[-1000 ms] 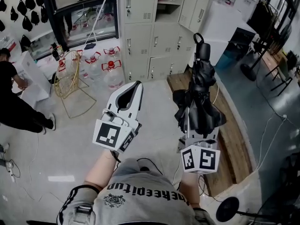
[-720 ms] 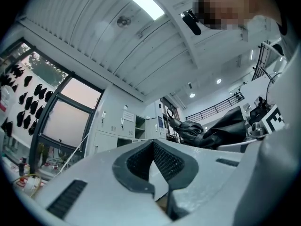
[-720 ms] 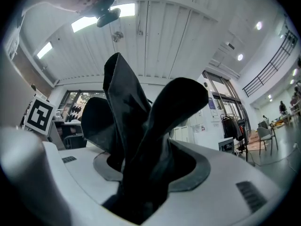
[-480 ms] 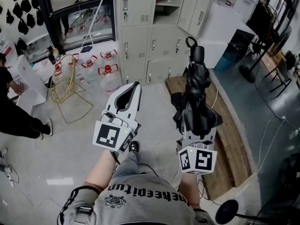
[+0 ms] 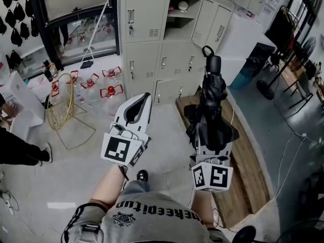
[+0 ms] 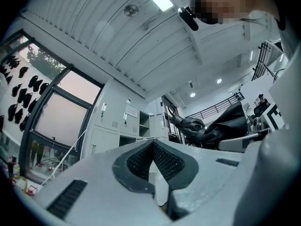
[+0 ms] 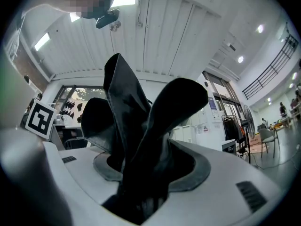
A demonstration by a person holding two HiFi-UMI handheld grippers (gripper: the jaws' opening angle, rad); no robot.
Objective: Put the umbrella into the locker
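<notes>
The right tongs [image 5: 211, 145] pinch a folded black umbrella [image 5: 211, 105], its creased fabric bunched and its looped handle pointing up. The left tongs [image 5: 143, 98], white with ribbed dark pads, are pressed together.

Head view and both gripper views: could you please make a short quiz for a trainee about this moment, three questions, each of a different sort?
1. True or false: the left gripper holds the umbrella.
2. Choose one. The umbrella is: A) spread open; B) folded and clamped in the right gripper; C) lying on the floor.
3. Fill in the word: one upper compartment of the grey lockers stands ____.

Key: 1 false, the left gripper is shut and empty; 2 B; 3 open.
</notes>
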